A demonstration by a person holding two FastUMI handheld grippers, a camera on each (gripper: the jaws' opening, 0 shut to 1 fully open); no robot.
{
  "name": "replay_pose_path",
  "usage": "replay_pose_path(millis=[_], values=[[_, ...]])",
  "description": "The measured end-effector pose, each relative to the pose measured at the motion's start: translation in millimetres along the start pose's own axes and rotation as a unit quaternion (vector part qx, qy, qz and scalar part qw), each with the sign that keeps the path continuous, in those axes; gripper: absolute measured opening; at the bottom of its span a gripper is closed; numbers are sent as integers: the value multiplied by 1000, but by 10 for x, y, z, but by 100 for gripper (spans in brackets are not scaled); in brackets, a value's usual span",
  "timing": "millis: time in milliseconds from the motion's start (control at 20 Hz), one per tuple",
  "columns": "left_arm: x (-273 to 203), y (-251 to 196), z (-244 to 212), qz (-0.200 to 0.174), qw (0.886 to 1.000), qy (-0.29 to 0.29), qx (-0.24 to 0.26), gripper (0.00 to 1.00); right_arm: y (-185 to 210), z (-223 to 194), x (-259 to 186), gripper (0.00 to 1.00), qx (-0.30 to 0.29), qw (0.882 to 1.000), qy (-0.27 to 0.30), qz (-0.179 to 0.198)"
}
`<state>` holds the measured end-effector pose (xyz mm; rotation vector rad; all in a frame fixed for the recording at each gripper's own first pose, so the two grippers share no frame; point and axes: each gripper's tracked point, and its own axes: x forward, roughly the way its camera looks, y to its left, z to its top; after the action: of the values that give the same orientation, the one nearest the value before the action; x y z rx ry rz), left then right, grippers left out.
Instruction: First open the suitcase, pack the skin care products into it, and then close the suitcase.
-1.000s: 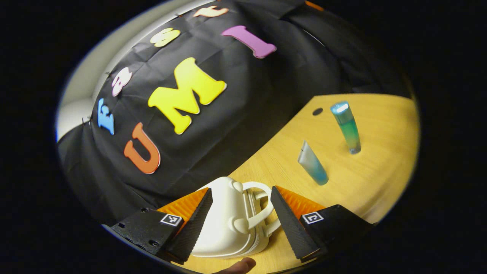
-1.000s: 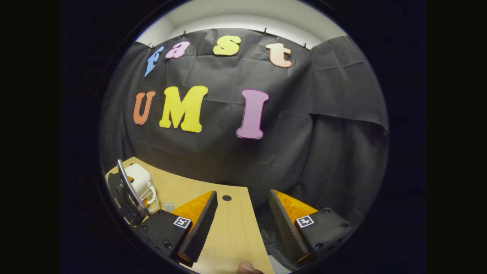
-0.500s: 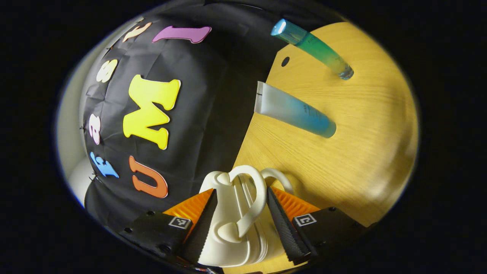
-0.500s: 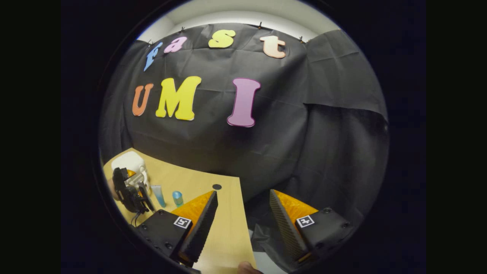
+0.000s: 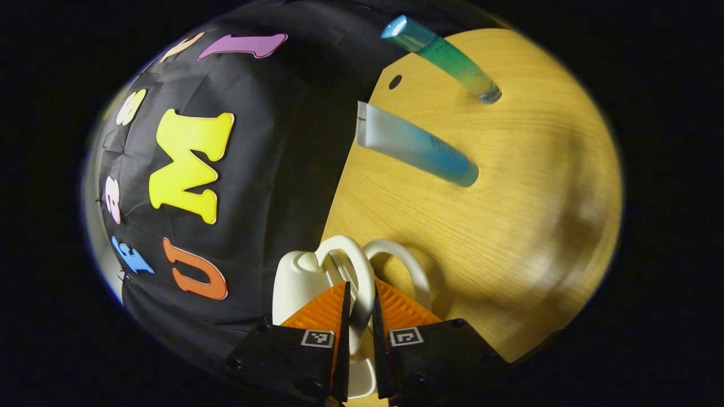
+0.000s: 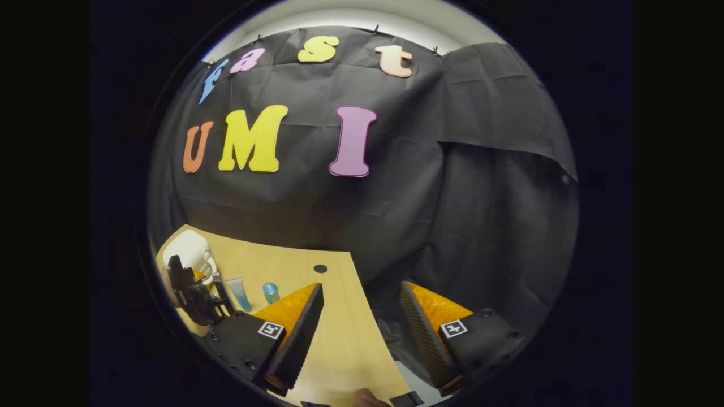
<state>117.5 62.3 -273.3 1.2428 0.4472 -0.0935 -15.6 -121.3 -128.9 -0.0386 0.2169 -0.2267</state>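
Left gripper view: my left gripper has its two fingers drawn in narrow on one loop handle of the small white suitcase, both pressing it; the second handle stands free just beside. The suitcase sits at the tabletop's back edge against the booth wall, its two halves closed as far as I can judge. It looks like a rigid moulded plastic shell, light and smooth, so I judge it liable to slide or tip on the wood rather than open if one handle is pulled alone; the other half needs steadying. The handle is thin and stiff and a fair hold, though its glossy surface may slip between flat pads. Two skin care items stand upright farther along the tabletop, well apart from the suitcase: a soft blue tube, which will dent if squeezed hard and is best taken at mid-body, and a stiffer green bottle near the cable hole. Right gripper view: my right gripper hangs wide open, holding nothing, over the tabletop's right edge.
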Motion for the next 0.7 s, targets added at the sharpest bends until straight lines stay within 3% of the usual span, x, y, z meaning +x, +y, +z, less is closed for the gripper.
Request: replay_pose_path(millis=[200,450,700], values=[[-56,72,-22,-41,999,-6,-32,10,74,95,-97,81,-4,999,-10,-36],[-234,422,-7,-77,991,-25,-107,4,265,131,-224,82,-4,999,-1,-52],[-473,1241,-132,-67,976,-51,-202,3,618,153,-270,81,-10,999,8,-37]])
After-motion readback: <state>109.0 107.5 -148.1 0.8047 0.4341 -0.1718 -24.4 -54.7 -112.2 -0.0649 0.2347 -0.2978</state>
